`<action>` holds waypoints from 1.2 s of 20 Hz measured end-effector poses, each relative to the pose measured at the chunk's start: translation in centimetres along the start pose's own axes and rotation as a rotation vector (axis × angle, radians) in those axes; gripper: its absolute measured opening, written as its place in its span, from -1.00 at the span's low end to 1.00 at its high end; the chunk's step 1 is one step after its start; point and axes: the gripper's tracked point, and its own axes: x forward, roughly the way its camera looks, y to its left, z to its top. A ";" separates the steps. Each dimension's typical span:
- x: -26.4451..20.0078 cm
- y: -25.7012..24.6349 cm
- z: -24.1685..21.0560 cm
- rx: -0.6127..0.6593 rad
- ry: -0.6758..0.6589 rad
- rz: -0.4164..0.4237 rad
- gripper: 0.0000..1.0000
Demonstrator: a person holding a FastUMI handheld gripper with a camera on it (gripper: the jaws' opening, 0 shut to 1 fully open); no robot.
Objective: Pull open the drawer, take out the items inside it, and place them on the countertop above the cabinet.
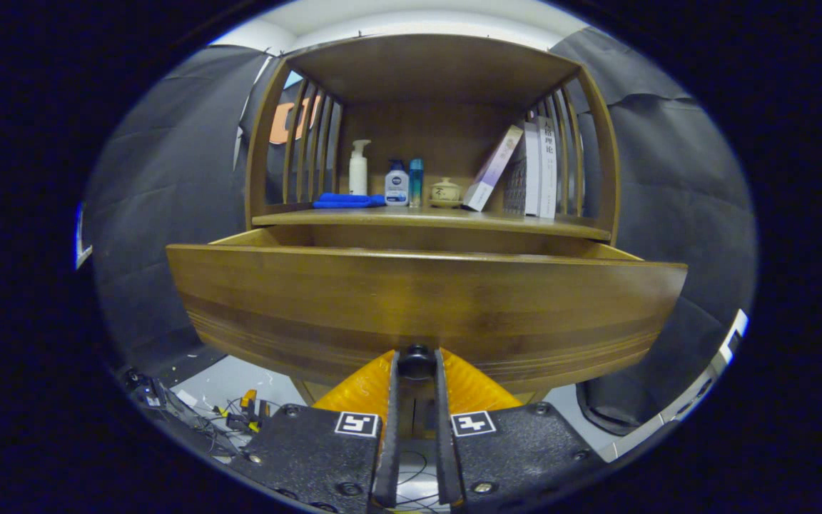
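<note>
A wooden cabinet's drawer stands pulled out toward me, its wide front panel right ahead of the fingers. My gripper is shut on the drawer's small dark round knob, one finger pressing each side of it. The drawer's inside is hidden behind its front panel. Above the drawer lies the wooden countertop, under an open shelf frame with slatted sides.
On the countertop stand a folded blue cloth, a white pump bottle, a small white bottle, a teal bottle, a small lidded ceramic pot and leaning books. Cables and small tools lie on the floor at lower left.
</note>
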 end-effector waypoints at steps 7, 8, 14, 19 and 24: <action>-2.6 0.2 -1.2 -0.001 -0.001 0.010 -0.51; -2.9 0.3 -1.6 0.003 0.003 0.014 -0.52; -4.5 1.0 -2.4 -0.026 0.008 0.021 -0.52; -5.3 0.6 -2.0 0.008 0.006 -0.001 -0.34; -8.4 -0.1 2.6 -0.002 -0.098 -0.013 0.23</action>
